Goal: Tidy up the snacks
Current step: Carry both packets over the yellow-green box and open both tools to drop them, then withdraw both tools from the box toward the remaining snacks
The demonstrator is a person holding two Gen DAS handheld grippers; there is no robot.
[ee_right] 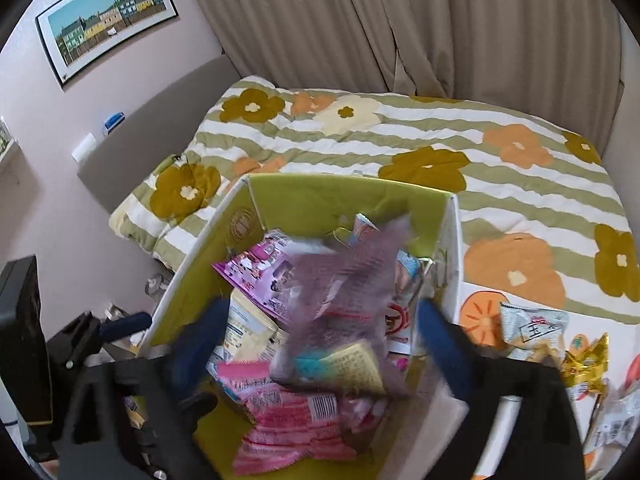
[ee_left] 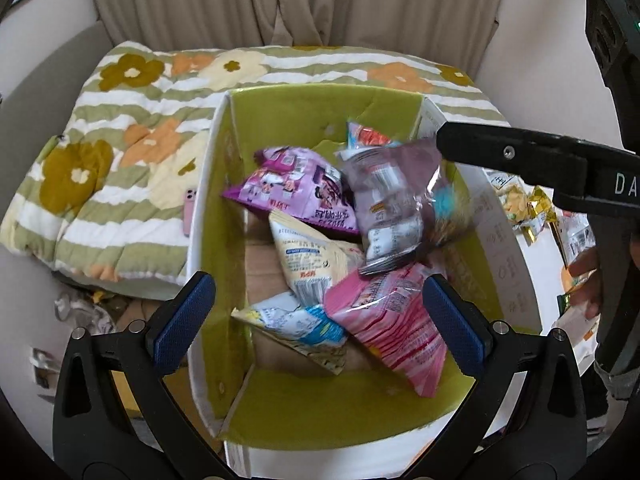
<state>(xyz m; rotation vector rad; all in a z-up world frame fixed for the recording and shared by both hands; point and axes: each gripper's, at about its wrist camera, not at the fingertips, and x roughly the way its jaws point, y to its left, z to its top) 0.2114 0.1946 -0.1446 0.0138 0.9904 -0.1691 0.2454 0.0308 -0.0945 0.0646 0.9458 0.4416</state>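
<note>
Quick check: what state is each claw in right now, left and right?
Left claw: open, holding nothing.
Right claw: open, holding nothing; blurred purple plastic snack bag between its fingers, apparently loose.

Both grippers are black plastic frames with ribbed blue pads (ee_left: pixel 182 320) on the fingers and silver screws at the joints. The right gripper (ee_left: pixel 520 160) bears white letters "DA" on its side.

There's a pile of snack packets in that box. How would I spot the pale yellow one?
Find the green-lined cardboard box in front of the flowered quilt. In its middle, below the purple packet and left of the striped pink packet, lies the cream-yellow packet. It alone is pale yellow, with a blue label band.
</note>
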